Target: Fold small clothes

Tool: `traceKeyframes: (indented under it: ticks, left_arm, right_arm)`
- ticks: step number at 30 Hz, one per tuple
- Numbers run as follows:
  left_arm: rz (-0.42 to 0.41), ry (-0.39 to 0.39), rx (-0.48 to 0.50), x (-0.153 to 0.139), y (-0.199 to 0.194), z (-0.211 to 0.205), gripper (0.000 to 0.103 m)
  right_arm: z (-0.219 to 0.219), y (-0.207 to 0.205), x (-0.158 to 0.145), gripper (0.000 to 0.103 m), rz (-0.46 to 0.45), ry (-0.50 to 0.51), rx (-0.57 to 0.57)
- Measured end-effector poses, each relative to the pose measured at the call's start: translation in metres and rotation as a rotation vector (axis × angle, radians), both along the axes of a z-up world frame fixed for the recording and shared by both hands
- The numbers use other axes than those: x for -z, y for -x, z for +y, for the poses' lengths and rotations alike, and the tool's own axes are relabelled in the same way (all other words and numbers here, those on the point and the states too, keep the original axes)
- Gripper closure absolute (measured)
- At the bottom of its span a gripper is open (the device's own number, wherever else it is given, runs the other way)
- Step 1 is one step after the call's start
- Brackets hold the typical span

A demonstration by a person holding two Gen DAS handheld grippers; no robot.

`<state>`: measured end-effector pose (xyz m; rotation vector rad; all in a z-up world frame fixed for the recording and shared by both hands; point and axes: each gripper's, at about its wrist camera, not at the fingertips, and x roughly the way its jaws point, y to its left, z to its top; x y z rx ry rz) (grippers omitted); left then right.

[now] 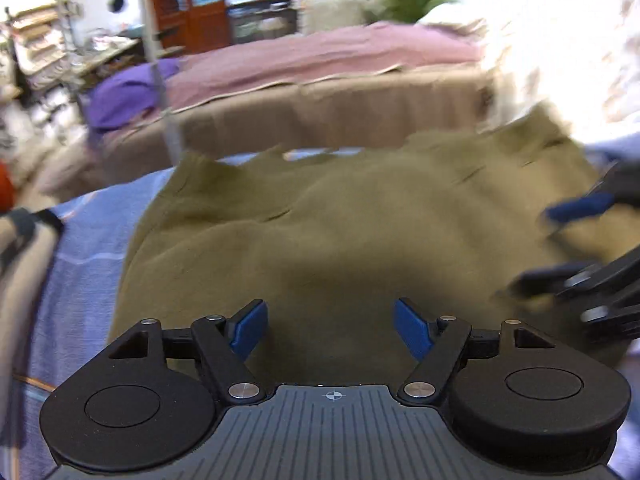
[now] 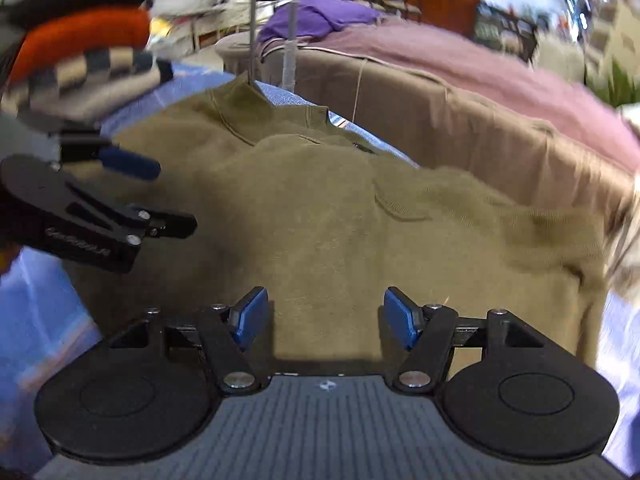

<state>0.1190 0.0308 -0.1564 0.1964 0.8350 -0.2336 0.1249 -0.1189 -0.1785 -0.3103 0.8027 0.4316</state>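
stack of clothes (image 2: 80, 52): far left in the right wrist view, folded pile, orange piece on top, striped grey/cream one under it. Blurred.
blue sheet (image 1: 76, 248): light blue striped cover under the work area, shows at both sides of the garment.
left gripper (image 1: 331, 328): jaws spread wide, nothing between the blue pads (image 1: 250, 330). Hangs over the near part of the garment, pointing down at it; not touching cloth as far as I can see. Also seen from the right wrist view at left edge (image 2: 152, 196), jaws apart, above the garment's left side.
olive sweater (image 1: 340, 220): lies on the blue sheet, centre of both views. In the right wrist view collar (image 2: 276, 116) at the far end, one layer folded over onto the body, rumpled edge across the middle. Not held by either gripper.
right gripper (image 2: 326, 320): jaws apart, pads clear of cloth, nothing gripped. Over the sweater's near edge. In the left wrist view it sits at right edge (image 1: 560, 248), motion-blurred, above the sweater's right side.
metal pole (image 1: 160, 80): thin upright, beyond the sweater.
bed (image 1: 340, 108): behind, brown skirt, pink blanket (image 1: 320, 56) on top, purple cloth (image 1: 124, 96) at its left end.
plant (image 1: 412, 0): green, far background, blurred.
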Motion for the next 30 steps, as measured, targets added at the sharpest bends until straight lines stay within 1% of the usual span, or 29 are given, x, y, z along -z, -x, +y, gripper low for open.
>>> traceKeyframes:
  ticks: [1,2,3,4,5,6,7,8,9,10,11,13,15,16,18,20,22,23,24,26,28,30]
  left_arm:
    - [0.013,0.009,-0.054,0.008,-0.007,0.009,0.000]
    - [0.016,0.056,-0.078,0.013,-0.012,0.022,0.000]
    - [0.011,0.098,-0.075,0.015,-0.015,0.033,0.000]
    - [-0.003,0.094,-0.057,0.014,-0.016,0.041,0.000]
    - [-0.013,0.058,-0.032,0.015,-0.016,0.045,0.000]
    - [-0.019,0.021,-0.005,0.016,-0.016,0.049,0.000]
    - [-0.020,0.012,0.018,0.017,-0.017,0.053,0.000]
    - [-0.016,0.020,0.039,0.019,-0.018,0.058,0.000]
    - [-0.016,0.012,0.063,0.019,-0.018,0.059,0.000]
    - [-0.023,-0.019,0.085,0.020,-0.017,0.057,0.000]
    - [-0.028,-0.054,0.100,0.019,-0.019,0.053,0.000]
    - [-0.029,-0.086,0.089,0.012,-0.015,0.043,0.000]
    - [-0.025,-0.095,0.046,-0.002,-0.007,0.031,0.000]
    - [-0.020,-0.072,0.050,-0.011,0.000,0.025,0.000]
    - [-0.019,-0.014,0.107,-0.027,0.021,0.008,0.000]
    - [-0.027,-0.008,0.162,-0.036,0.046,-0.017,0.000]
    - [-0.026,-0.012,0.187,-0.037,0.068,-0.044,0.000]
    - [-0.017,0.003,0.185,-0.034,0.076,-0.055,0.000]
    - [0.003,0.028,0.183,-0.030,0.082,-0.065,0.000]
    - [0.052,0.075,0.160,-0.021,0.088,-0.082,0.000]
    - [0.071,0.107,0.165,-0.014,0.092,-0.094,0.000]
    - [0.064,0.085,0.199,-0.009,0.093,-0.109,0.000]
  right_arm:
    - [-0.003,-0.004,0.005,0.031,-0.037,0.049,-0.006]
    - [-0.013,-0.014,0.011,0.029,-0.040,0.084,0.038]
    - [-0.032,-0.026,0.017,0.026,-0.015,0.087,0.103]
    - [-0.052,-0.034,0.021,0.020,0.016,0.048,0.139]
    - [-0.071,-0.040,0.026,0.021,0.030,0.043,0.175]
    - [-0.091,-0.046,0.034,0.021,0.048,0.070,0.203]
    - [-0.108,-0.048,0.037,0.018,0.066,0.042,0.196]
    - [-0.123,-0.048,0.037,0.018,0.077,-0.019,0.188]
    - [-0.129,-0.050,0.036,0.018,0.094,-0.037,0.191]
    - [-0.128,-0.050,0.035,0.018,0.102,-0.019,0.185]
    - [-0.125,-0.049,0.030,0.019,0.093,-0.005,0.181]
    - [-0.124,-0.045,0.015,0.024,0.060,-0.018,0.200]
    - [-0.140,-0.034,0.001,0.023,0.029,-0.092,0.220]
    - [-0.148,-0.031,-0.005,0.020,0.035,-0.128,0.232]
    - [-0.174,-0.019,-0.012,0.018,0.050,-0.153,0.286]
    - [-0.192,-0.013,-0.014,0.018,0.100,-0.195,0.326]
    - [-0.211,-0.002,-0.012,0.017,0.175,-0.293,0.343]
    - [-0.220,0.005,-0.008,0.017,0.212,-0.347,0.346]
    - [-0.226,0.010,-0.006,0.017,0.233,-0.378,0.350]
    - [-0.234,0.021,0.004,0.016,0.256,-0.428,0.388]
    - [-0.240,0.023,0.017,0.016,0.282,-0.501,0.429]
    - [-0.246,0.024,0.030,0.016,0.306,-0.586,0.440]
